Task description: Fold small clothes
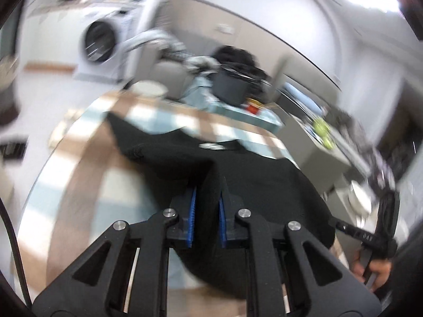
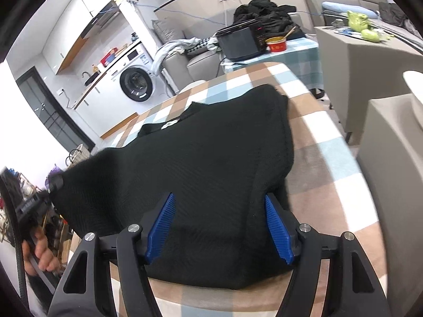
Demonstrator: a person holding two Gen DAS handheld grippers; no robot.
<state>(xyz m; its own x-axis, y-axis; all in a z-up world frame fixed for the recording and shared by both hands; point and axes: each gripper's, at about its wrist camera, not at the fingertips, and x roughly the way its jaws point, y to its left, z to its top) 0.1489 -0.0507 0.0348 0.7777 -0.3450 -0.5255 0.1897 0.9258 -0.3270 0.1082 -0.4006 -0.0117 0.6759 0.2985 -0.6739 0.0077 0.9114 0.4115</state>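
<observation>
A black knitted garment [image 2: 211, 158] lies on the checked tablecloth [image 2: 330, 158], its near left corner lifted. My left gripper [image 1: 207, 192] is shut on a fold of the black garment [image 1: 238, 185] and holds it above the table; this view is blurred. It also shows at the left edge of the right wrist view [image 2: 55, 182], gripping the raised corner. My right gripper [image 2: 219, 211] is open, its blue pads [image 2: 161, 227] standing either side of the garment's near edge without closing on it.
A black appliance [image 2: 243, 42] and a red bowl [image 2: 276, 45] stand on a far table. A washing machine [image 2: 136, 83] is at the back left. A grey cabinet [image 2: 370, 60] and a white chair [image 2: 412, 92] stand right of the table.
</observation>
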